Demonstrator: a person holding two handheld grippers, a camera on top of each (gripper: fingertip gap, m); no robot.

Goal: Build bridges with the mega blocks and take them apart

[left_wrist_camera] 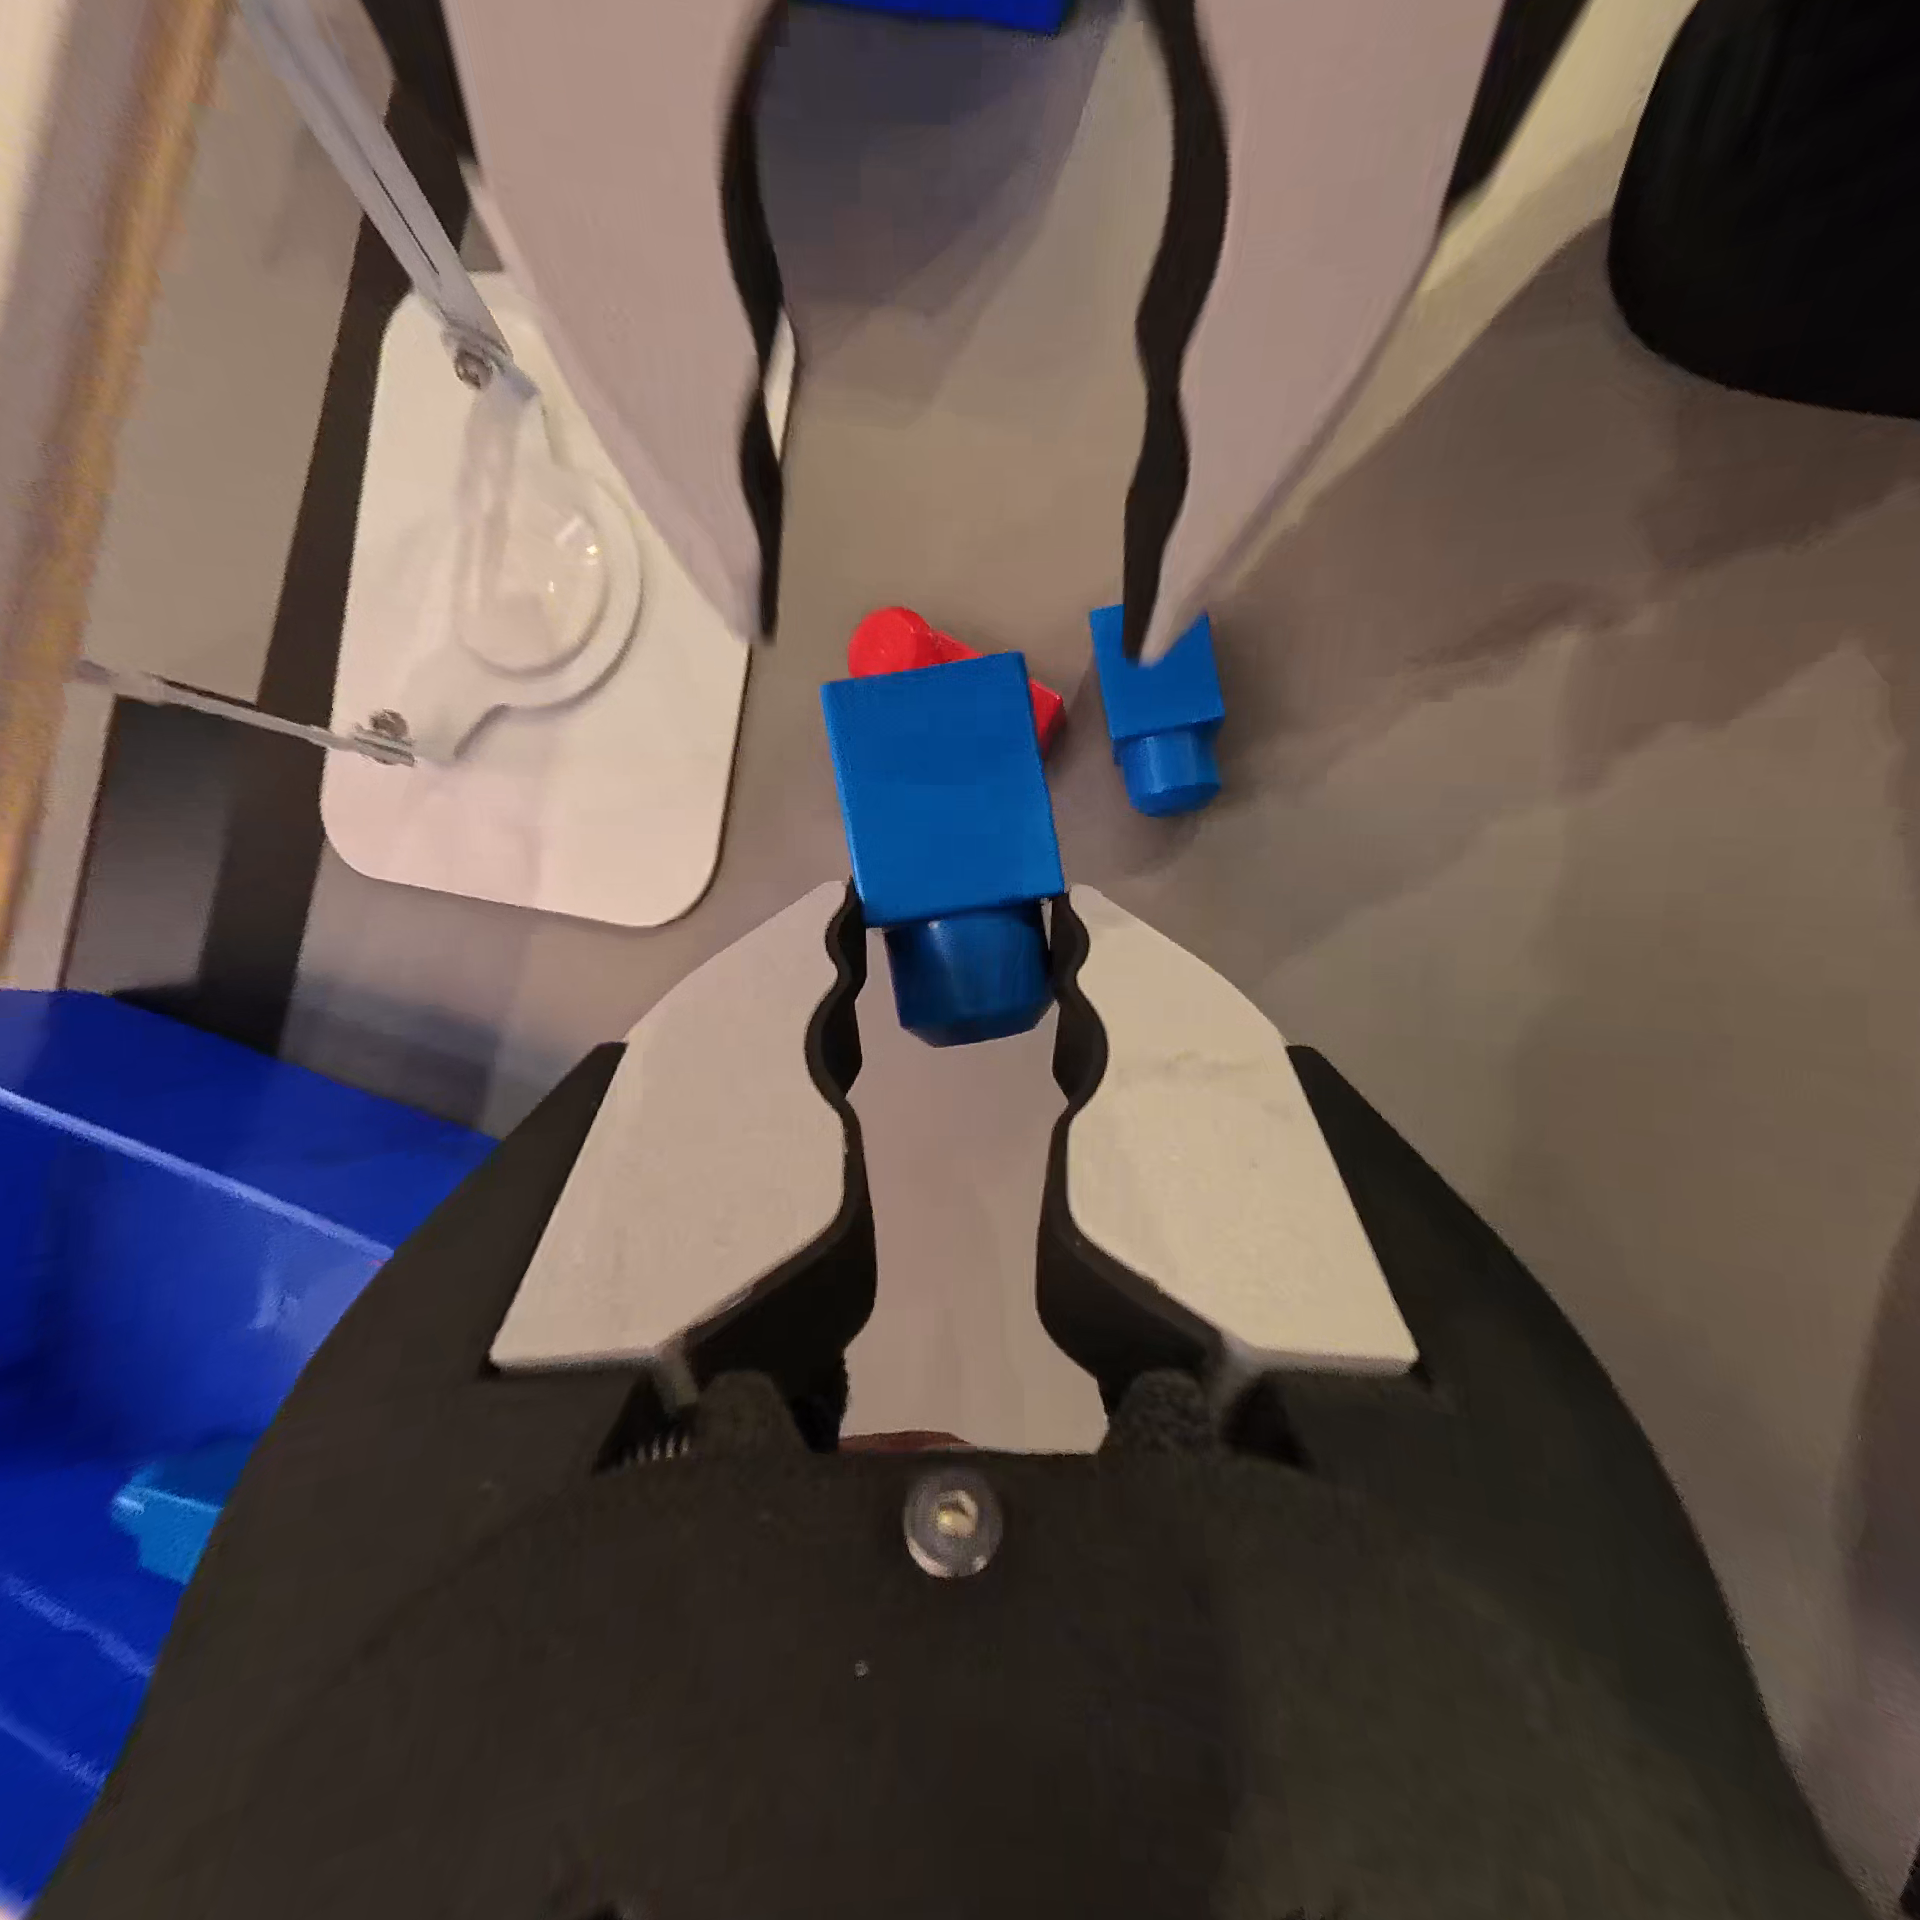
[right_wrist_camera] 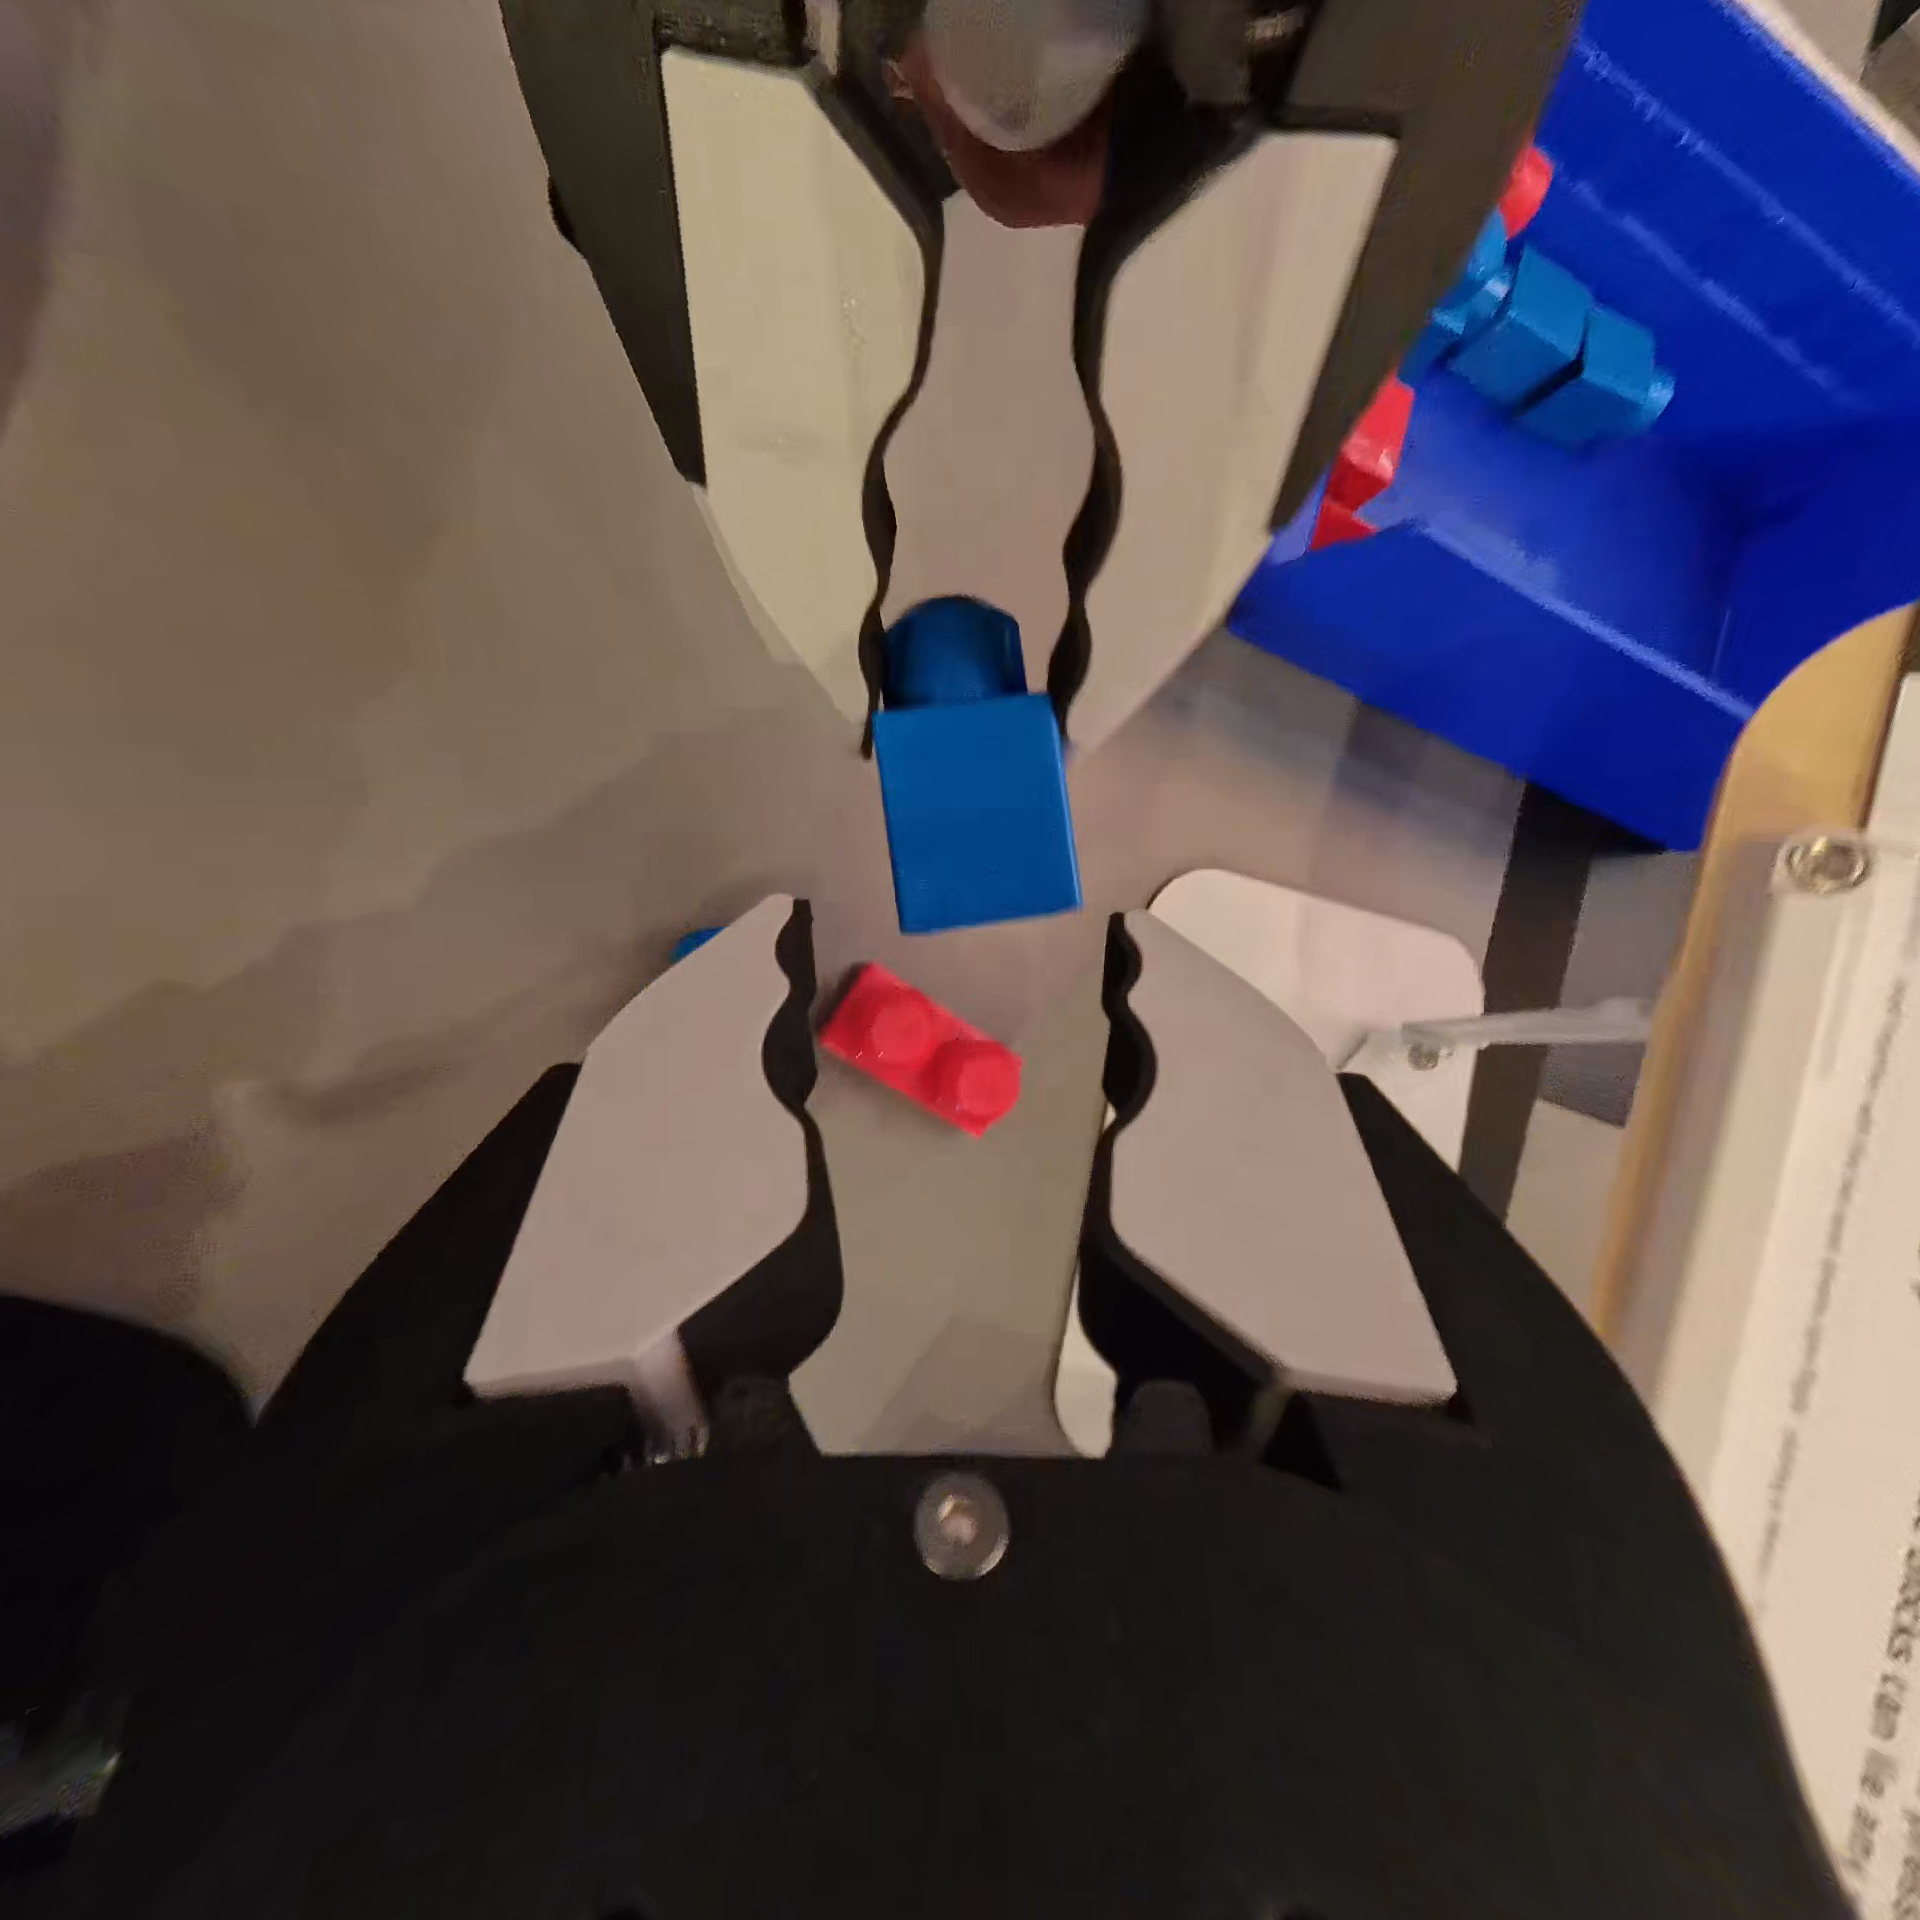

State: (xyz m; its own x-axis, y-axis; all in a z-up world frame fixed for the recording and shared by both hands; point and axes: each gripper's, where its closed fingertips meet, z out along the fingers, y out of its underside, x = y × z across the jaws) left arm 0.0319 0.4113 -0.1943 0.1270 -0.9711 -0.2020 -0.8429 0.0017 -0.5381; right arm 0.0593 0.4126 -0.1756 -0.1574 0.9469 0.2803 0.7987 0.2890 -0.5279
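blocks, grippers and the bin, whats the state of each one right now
left gripper: shut on the blue block's end by the stud
blue block: held, its far end sticking out beyond the fingertips
right gripper: open, holding nothing
red block: flat on the table, studs up
small blue block: lying on its side, loose
blue bin: holds blue and red blocks

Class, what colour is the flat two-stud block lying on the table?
Red, clearest in the right wrist view.
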